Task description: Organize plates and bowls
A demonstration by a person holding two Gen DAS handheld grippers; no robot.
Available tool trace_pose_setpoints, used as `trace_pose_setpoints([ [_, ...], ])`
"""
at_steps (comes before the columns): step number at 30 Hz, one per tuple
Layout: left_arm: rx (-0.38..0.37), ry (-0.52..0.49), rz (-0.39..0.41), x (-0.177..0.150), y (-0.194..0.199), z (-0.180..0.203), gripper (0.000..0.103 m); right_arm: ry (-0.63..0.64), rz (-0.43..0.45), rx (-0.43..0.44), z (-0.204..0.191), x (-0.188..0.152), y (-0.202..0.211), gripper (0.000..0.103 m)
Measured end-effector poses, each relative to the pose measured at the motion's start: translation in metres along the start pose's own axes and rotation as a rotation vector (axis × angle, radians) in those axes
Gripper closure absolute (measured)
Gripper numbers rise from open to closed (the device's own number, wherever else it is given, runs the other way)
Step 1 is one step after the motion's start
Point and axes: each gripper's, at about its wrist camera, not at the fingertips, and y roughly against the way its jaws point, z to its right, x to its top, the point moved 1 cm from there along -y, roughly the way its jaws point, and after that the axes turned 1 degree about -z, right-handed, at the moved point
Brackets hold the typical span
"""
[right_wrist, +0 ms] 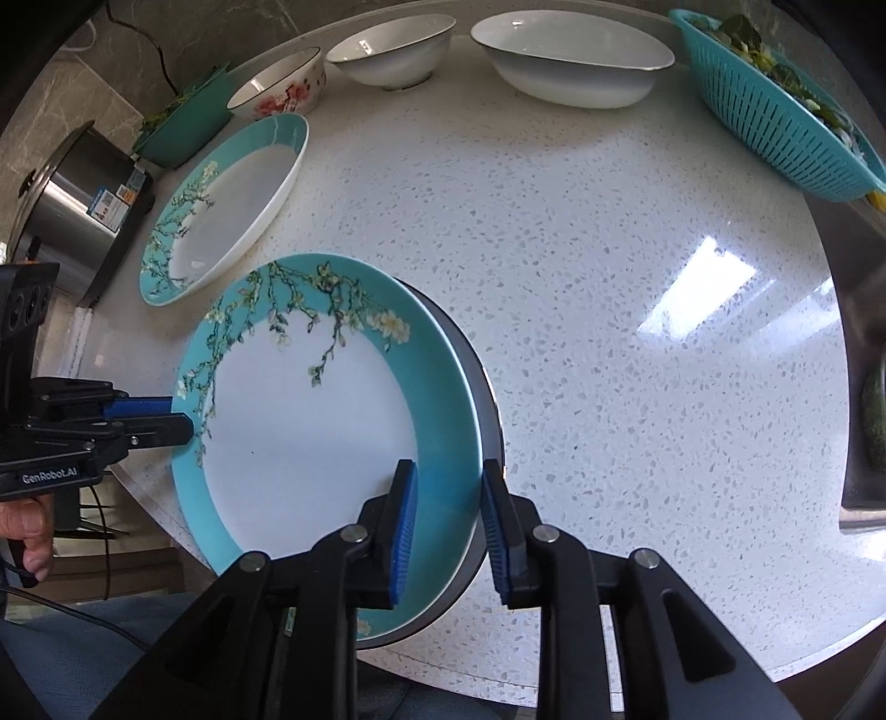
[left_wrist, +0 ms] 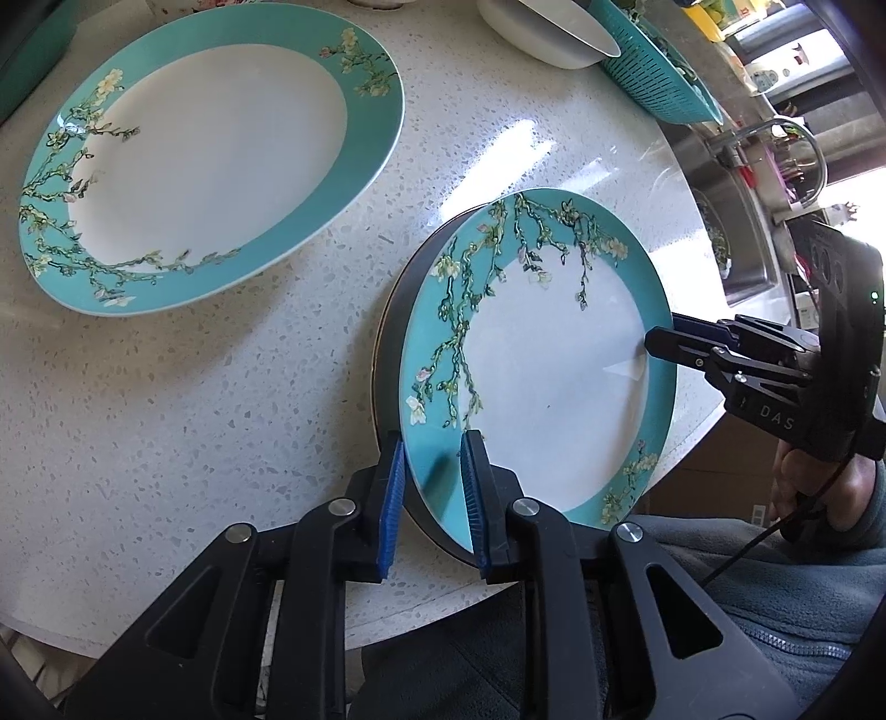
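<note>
A teal blossom plate (left_wrist: 542, 354) lies on a dark plate (left_wrist: 393, 343) near the counter's front edge; it also shows in the right wrist view (right_wrist: 310, 421), with the dark plate (right_wrist: 487, 399) under it. My left gripper (left_wrist: 429, 487) is shut on the near rim of both plates. My right gripper (right_wrist: 443, 515) is shut on the opposite rim and shows in the left view (left_wrist: 662, 338). The left gripper shows in the right view (right_wrist: 183, 418). A second, larger teal blossom plate (left_wrist: 210, 160) lies flat to the left (right_wrist: 221, 210).
White bowls (right_wrist: 570, 58) (right_wrist: 390, 50), a flowered bowl (right_wrist: 277, 83) and a green bowl (right_wrist: 185, 122) line the counter's back. A teal colander (right_wrist: 775, 105) stands at right by the sink (left_wrist: 736, 232). A steel pot (right_wrist: 72, 205) stands at left. The speckled counter (right_wrist: 609, 277) spreads between.
</note>
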Motion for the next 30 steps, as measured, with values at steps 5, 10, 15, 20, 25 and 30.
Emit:
trace_pose_setpoints([
  [5,-0.002,0.006,0.010,0.000,0.001,-0.001,0.083,0.023,0.007,-0.040,-0.005,0.000,0.000,0.072],
  [10,0.001,0.026,0.043,-0.001,0.005,-0.006,0.041,0.003,0.010,-0.024,-0.004,0.000,0.000,0.069],
  [15,-0.031,0.075,0.089,-0.006,0.022,-0.019,0.028,-0.045,0.039,0.012,0.006,0.004,0.011,0.050],
  [20,-0.038,0.186,0.237,-0.003,0.065,-0.058,0.022,-0.133,0.131,0.154,0.034,0.022,0.040,0.036],
  [25,-0.046,0.328,0.378,0.010,0.105,-0.115,0.018,-0.302,0.161,0.451,0.056,0.059,0.046,0.033],
  [30,-0.131,0.427,0.425,0.026,0.105,-0.158,0.010,-0.282,0.125,0.679,0.040,0.109,0.025,0.025],
])
